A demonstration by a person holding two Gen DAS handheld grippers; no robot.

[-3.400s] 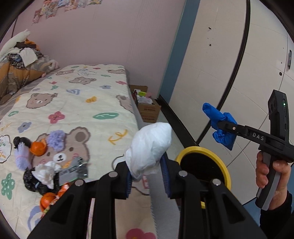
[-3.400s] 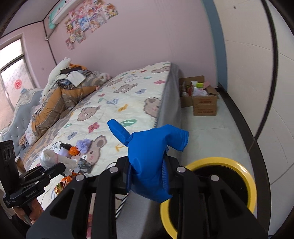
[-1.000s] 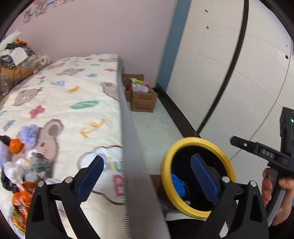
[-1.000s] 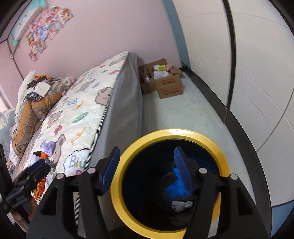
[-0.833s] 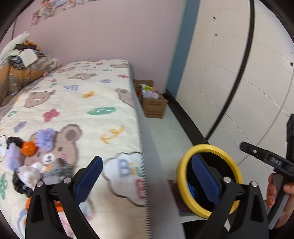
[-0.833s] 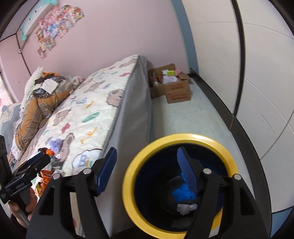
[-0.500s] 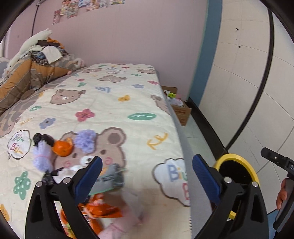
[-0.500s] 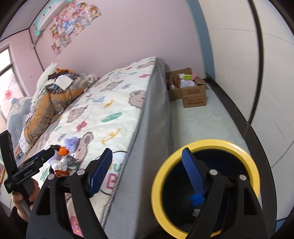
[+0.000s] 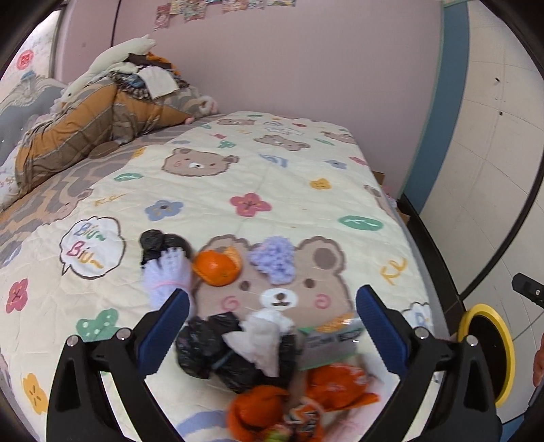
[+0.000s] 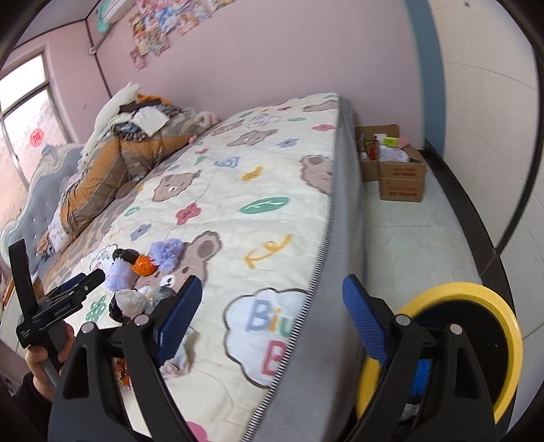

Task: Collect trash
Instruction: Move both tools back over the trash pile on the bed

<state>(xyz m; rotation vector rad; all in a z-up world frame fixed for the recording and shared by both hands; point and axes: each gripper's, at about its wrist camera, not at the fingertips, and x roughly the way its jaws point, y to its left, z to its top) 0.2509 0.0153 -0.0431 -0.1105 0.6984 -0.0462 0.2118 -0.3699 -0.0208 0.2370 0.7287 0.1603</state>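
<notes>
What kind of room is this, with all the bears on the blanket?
It looks like a bedroom, probably a child's. There is a bed with a bear-print cover, bedding piled at its head, and small pictures stuck on the pink wall. A yellow-rimmed bin stands on the floor beside the bed.

I see open quilt (image 9: 278, 176) beyond the trash pile (image 9: 258, 343). On my right, floor (image 10: 414, 238) beside the bin (image 10: 476, 343) is free up to the cardboard box (image 10: 397, 173).

Cream bed quilt (image 9: 278, 176) printed with brown bears and coloured flowers; orange peel (image 9: 217, 267), lilac fluff (image 9: 273, 260), black bag (image 9: 204, 346), white tissue (image 9: 263, 336); yellow-rimmed black bin (image 10: 476, 326); pink wall (image 9: 306, 61).
</notes>
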